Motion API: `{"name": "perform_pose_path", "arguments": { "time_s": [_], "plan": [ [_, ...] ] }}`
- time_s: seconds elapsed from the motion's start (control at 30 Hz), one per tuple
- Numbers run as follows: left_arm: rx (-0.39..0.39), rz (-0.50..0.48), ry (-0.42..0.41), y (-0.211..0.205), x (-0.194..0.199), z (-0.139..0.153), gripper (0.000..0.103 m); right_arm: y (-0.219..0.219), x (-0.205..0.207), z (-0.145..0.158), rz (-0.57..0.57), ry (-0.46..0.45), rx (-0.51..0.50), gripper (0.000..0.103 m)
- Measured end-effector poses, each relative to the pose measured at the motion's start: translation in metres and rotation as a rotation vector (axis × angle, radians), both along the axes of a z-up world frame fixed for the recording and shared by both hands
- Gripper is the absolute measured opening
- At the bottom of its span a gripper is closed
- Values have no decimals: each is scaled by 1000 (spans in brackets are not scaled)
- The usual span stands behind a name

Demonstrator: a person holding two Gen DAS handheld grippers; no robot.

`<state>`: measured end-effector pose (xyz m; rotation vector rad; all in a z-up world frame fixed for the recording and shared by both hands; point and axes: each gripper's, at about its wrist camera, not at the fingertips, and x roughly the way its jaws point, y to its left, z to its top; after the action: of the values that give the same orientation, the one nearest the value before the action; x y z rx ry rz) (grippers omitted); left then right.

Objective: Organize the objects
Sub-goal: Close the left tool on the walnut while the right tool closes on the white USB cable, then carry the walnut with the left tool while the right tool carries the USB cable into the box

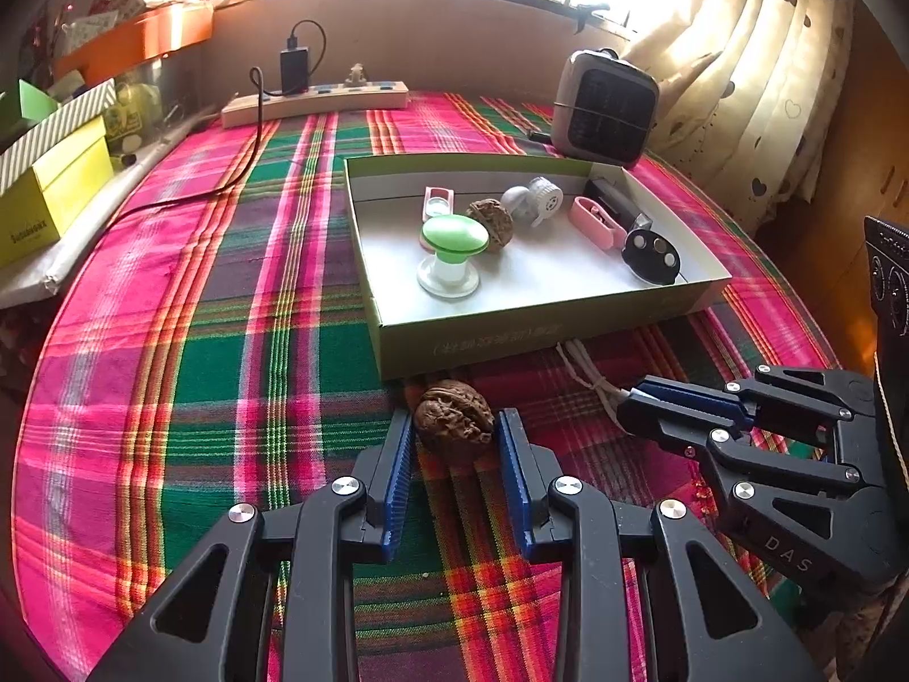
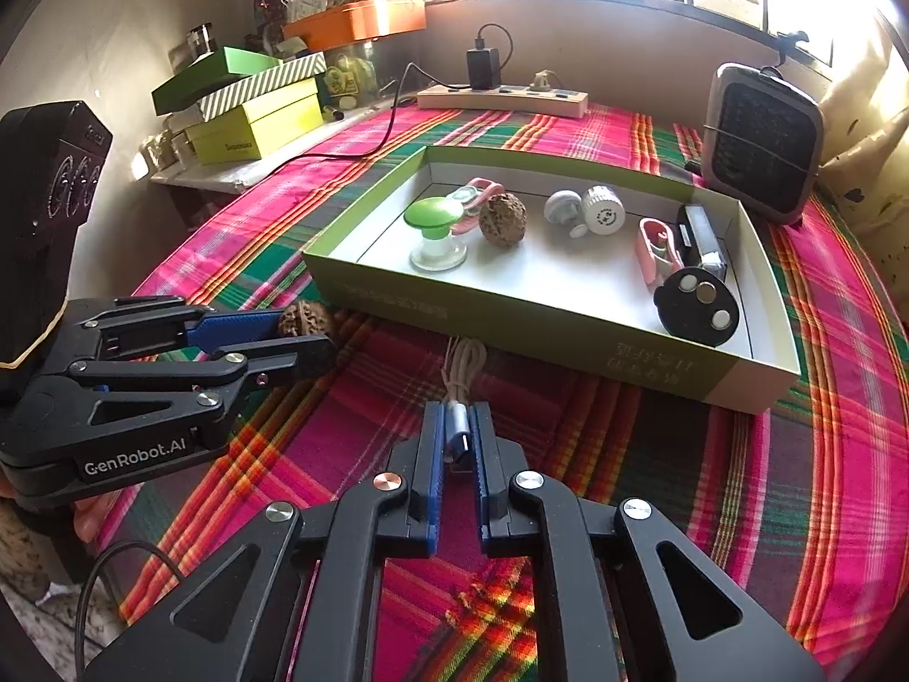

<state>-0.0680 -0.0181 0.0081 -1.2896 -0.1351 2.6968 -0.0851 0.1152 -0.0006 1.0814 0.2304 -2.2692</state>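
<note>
My left gripper (image 1: 454, 426) is shut on a brown walnut (image 1: 453, 418) just in front of the green box (image 1: 511, 335); it also shows in the right wrist view (image 2: 307, 335), with the walnut (image 2: 301, 318) at its tips. My right gripper (image 2: 457, 426) is shut on the metal plug of a white cable (image 2: 463, 364) lying before the box (image 2: 511, 335); it shows in the left wrist view (image 1: 636, 403). Inside the box lie a second walnut (image 1: 491, 216), a green-topped stand (image 1: 453, 244), a pink clip (image 1: 593, 221), a white-grey knob piece (image 1: 534, 199) and a black disc (image 1: 650, 256).
A plaid cloth (image 1: 227, 341) covers the table. A small heater (image 1: 605, 108) stands behind the box at the right. A power strip (image 1: 315, 99) with a charger lies at the back. Stacked yellow and green boxes (image 2: 250, 108) sit at the left edge.
</note>
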Motion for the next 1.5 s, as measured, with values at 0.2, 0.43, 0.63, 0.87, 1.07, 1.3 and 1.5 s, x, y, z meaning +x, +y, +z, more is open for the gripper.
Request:
{"name": "perform_pose_path", "arguments": {
  "time_s": [0.2, 0.43, 0.63, 0.87, 1.07, 1.3, 1.5],
  "plan": [
    [-2, -2, 0, 2, 2, 0, 27, -1, 3, 1, 1, 5, 1, 9],
    [-4, -3, -1, 3, 3, 1, 27, 0, 5, 0, 3, 6, -1, 9],
    [-5, -5, 0, 4, 3, 0, 27, 1, 7, 0, 3, 7, -8, 9],
    [-6, -15, 24, 8, 5, 10, 27, 5, 11, 8, -5, 26, -20, 9],
    [-6, -23, 47, 12, 5, 21, 27, 9, 15, 18, -11, 52, -28, 9],
    [-1, -32, 60, 15, -2, 29, 27, 14, 13, 28, -25, 79, -36, 9],
    [-5, -43, 66, 20, -12, 34, 27, 18, 8, 33, -46, 98, -32, 9]
  ]
}}
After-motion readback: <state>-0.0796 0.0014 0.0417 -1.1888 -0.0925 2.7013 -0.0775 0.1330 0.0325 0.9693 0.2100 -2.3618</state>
